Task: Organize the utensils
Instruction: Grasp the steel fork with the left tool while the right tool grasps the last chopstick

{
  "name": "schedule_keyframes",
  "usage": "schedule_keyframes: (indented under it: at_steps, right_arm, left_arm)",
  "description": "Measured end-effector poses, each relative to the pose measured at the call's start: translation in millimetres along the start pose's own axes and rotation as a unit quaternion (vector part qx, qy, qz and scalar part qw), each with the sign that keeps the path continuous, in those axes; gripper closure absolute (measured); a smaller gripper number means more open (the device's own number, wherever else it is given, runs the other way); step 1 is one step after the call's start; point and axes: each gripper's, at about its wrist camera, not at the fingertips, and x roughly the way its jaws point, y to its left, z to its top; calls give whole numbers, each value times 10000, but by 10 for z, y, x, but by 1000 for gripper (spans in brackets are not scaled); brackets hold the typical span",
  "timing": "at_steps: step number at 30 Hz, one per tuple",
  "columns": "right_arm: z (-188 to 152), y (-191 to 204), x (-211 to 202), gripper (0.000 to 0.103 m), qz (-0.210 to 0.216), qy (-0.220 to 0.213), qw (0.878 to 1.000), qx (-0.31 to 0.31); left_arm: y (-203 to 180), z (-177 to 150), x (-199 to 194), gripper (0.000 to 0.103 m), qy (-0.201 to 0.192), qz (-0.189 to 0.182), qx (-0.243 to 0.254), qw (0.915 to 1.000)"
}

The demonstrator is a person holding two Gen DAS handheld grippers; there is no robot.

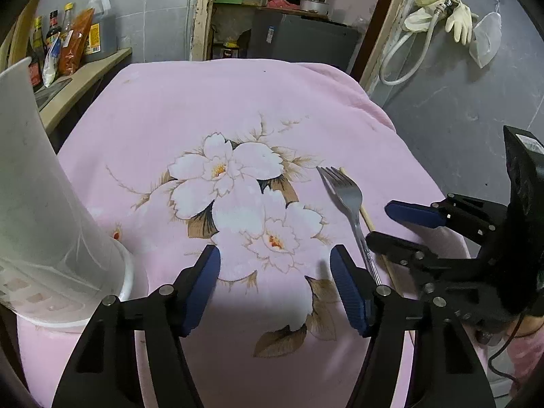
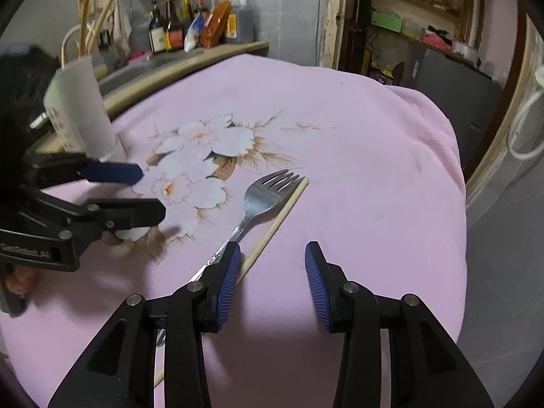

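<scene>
A metal fork point(image 1: 346, 197) point(image 2: 261, 197) lies on the pink flowered cloth point(image 1: 238, 102) point(image 2: 340, 136), tines pointing away, with a wooden chopstick point(image 1: 366, 217) point(image 2: 278, 219) right beside it. My right gripper point(image 2: 272, 255) point(image 1: 380, 224) hovers low over their near ends. It is open: its left finger covers the fork handle, and the chopstick runs along that pad's inner edge, ungripped. My left gripper point(image 1: 275, 261) point(image 2: 151, 192) is open above the flower print, with nothing between its fingers. A white utensil holder point(image 1: 44, 204) point(image 2: 78, 108) stands to its left.
Sauce bottles and packets point(image 1: 68, 34) point(image 2: 197, 23) line a counter behind the holder. Rubber gloves point(image 1: 455, 17) and a hose hang on the grey wall at right. A doorway with cluttered shelves point(image 1: 272, 0) is behind the table. The cloth drops off at the right edge.
</scene>
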Motion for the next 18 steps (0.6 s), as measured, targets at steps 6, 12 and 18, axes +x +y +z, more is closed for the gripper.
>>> schedule_keyframes:
  at_steps: [6,12,18]
  right_arm:
    - [-41,63,24,86,-463,156,9972,-566]
    - [-109,-150,-84,101,-531,195,9977,-383]
    - [-146,-292,-163,101,-643,128,9977,-197]
  left_arm:
    - [-17,16,-22,48,2,-176,-51,9998]
    - [-109,110,70,52,83,-548,33,9985]
    - [-259,241,260,70,334,-723,281,9964]
